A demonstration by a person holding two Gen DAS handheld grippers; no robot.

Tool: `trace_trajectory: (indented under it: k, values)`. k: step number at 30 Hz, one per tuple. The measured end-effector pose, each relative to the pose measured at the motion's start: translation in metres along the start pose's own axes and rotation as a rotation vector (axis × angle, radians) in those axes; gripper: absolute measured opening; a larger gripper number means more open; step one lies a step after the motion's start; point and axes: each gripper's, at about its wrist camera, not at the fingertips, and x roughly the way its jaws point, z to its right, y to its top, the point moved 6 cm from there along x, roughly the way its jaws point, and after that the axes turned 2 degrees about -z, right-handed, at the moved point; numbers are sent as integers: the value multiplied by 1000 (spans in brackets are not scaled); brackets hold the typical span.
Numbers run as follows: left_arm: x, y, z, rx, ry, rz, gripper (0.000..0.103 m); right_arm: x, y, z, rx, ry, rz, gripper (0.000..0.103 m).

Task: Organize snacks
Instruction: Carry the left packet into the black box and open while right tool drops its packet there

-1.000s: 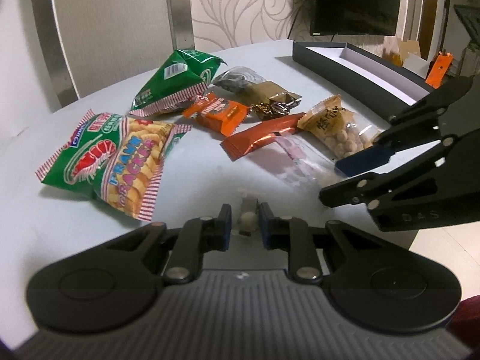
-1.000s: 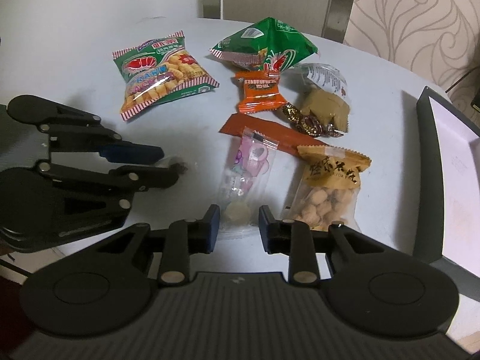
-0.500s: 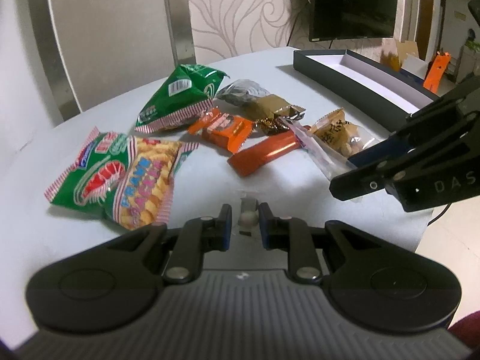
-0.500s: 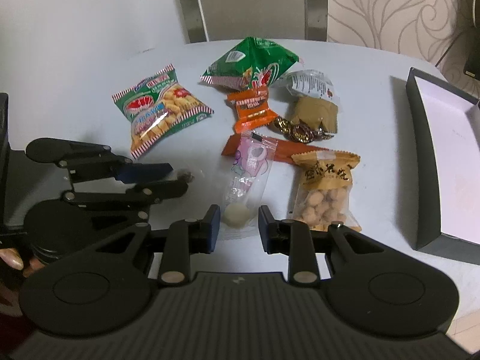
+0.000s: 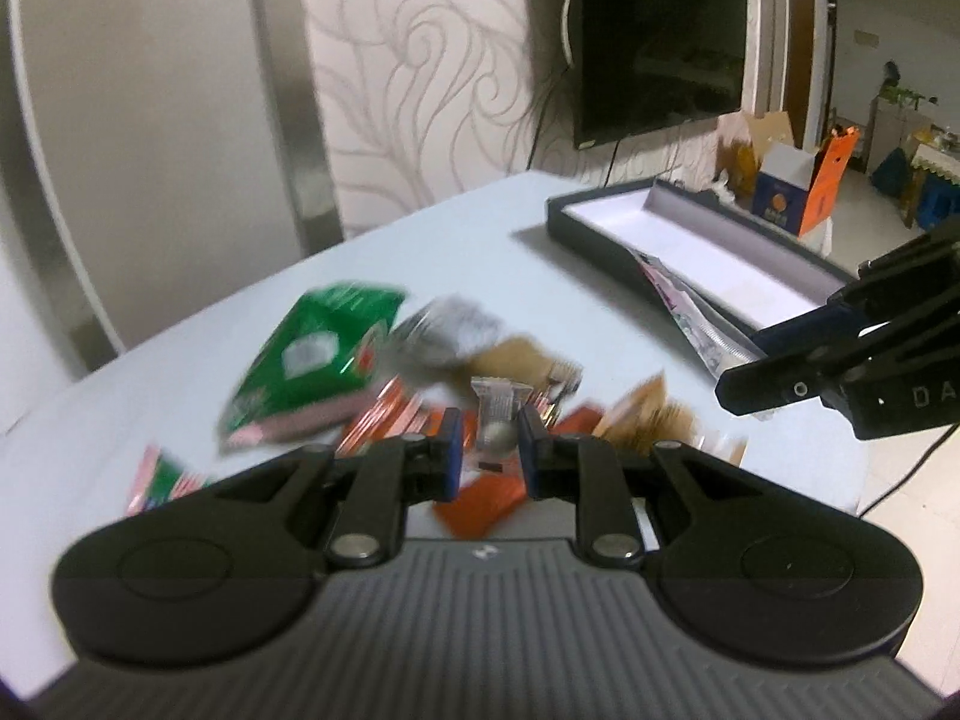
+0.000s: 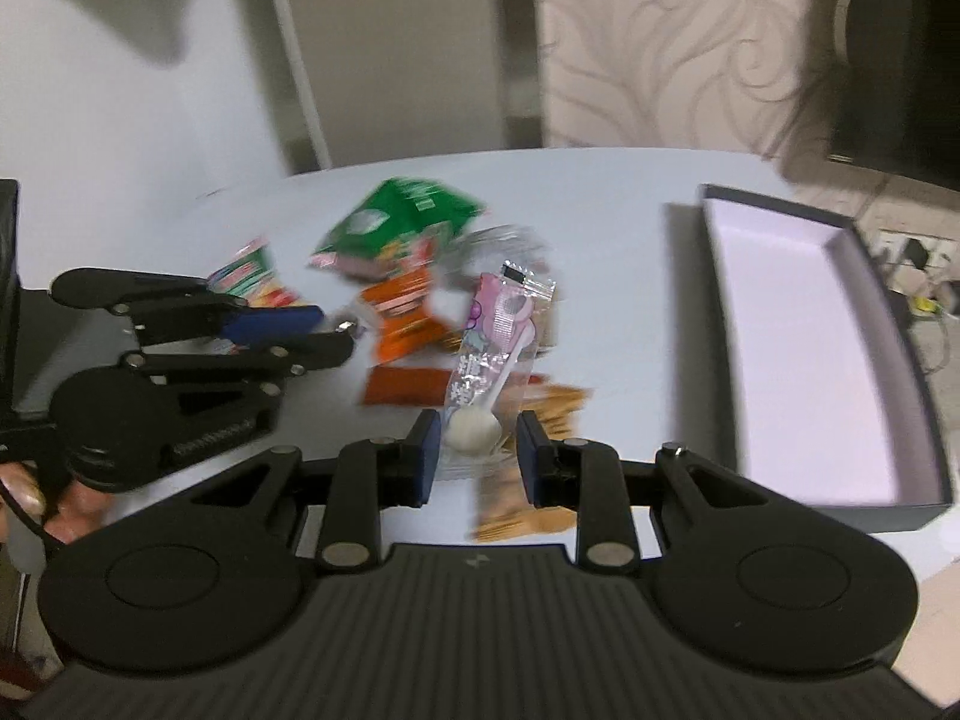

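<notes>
My right gripper (image 6: pixel 474 444) is shut on a clear pink lollipop packet (image 6: pixel 492 354) and holds it lifted above the table, left of the open black box (image 6: pixel 822 324). The packet also shows hanging from that gripper in the left wrist view (image 5: pixel 690 312), by the box wall (image 5: pixel 600 234). My left gripper (image 5: pixel 489 438) is shut on a small wrapped candy (image 5: pixel 498 414) and holds it above the snack pile. The pile is blurred: a green bag (image 5: pixel 318 354), orange bars (image 6: pixel 408 324), a peanut bag (image 6: pixel 528 468).
The round white table (image 5: pixel 150 396) ends close to the right of the box. A wall-mounted TV (image 5: pixel 654 36) and patterned wallpaper lie behind. Cardboard boxes (image 5: pixel 786 180) stand on the floor beyond the table. A prawn cracker bag (image 6: pixel 246 276) lies at the pile's left.
Both grippers have risen off the table with their loads. The right one carried the lollipop packet up and toward the black box. The left one lifted the small candy forward over the pile.
</notes>
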Motion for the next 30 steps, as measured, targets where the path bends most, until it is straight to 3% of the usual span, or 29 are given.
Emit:
trace_trajectory:
  k: [12,19,27,28,29,30]
  values:
    - [93,109,106,30,-90,71,22,-20,20,152,45,-180,50,32]
    - [150,123,149,34,-84,27,23,-11,10,214,20,-206,-8,32]
    - [177,121,164,28,-60,-17,25,9,3,234,-49,-199,-49,32]
    - [176,121,165,30,-61,-21,28,10,2,237,-50,-200,-52,32]
    - [176,121,167,35,-56,-21,38,13,3,237,-47,-200,-55,32]
    - [177,120,170,45,-43,-18,54,13,2,239,-40,-201,-57,32]
